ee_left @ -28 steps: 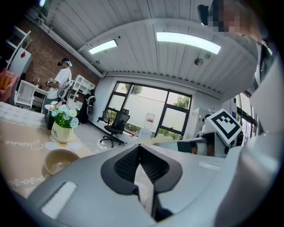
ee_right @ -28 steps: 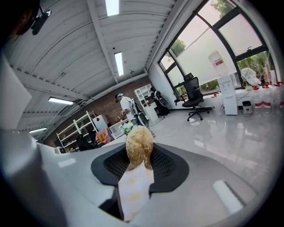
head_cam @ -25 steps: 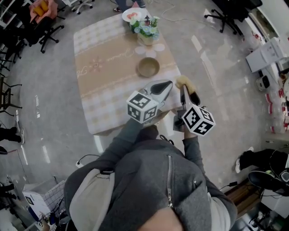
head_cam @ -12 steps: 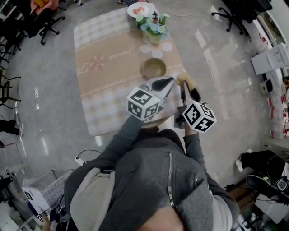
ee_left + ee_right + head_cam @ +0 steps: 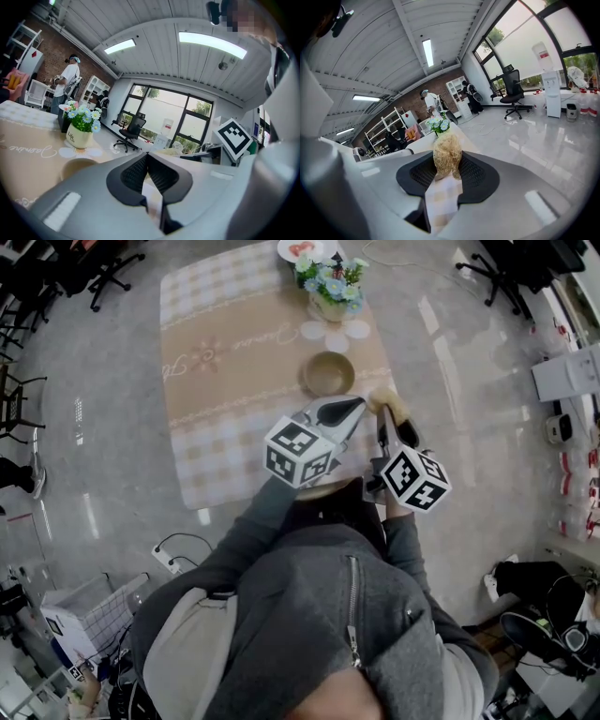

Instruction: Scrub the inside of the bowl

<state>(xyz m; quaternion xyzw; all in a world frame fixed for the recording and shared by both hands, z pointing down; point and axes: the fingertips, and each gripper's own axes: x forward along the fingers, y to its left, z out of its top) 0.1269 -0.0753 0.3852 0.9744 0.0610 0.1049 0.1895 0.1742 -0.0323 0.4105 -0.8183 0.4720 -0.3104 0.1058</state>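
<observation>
The bowl (image 5: 328,373) stands upright on the bench (image 5: 225,352), on the tan middle band of the checked cloth (image 5: 202,451), toward the person's side. Its inside shows plain tan in the head view; in the left gripper view only its rim and near wall (image 5: 77,167) show above the tool's body. Just beyond it a cream pot (image 5: 330,308) sits on a pale flower-shaped mat (image 5: 337,332) and holds white and blue flowers (image 5: 330,276). At the far edge of the bench a white plate (image 5: 307,249) carries something red and pale that is too small to make out.

The left tool (image 5: 354,406) has its jaws pressed together with nothing between them, the ribbed pads meeting at the tips (image 5: 146,155). It points toward the bowl, its tips just short of the near rim and apart from it.

The right tool (image 5: 384,418) sits just beside the left one, at the bench's near right corner. Its jaws are narrow and clamp a straw-coloured fibrous scrubber (image 5: 446,157), which sticks out past the tips. In the head view the scrubber (image 5: 386,403) is near the bowl but to its right, not touching it.
</observation>
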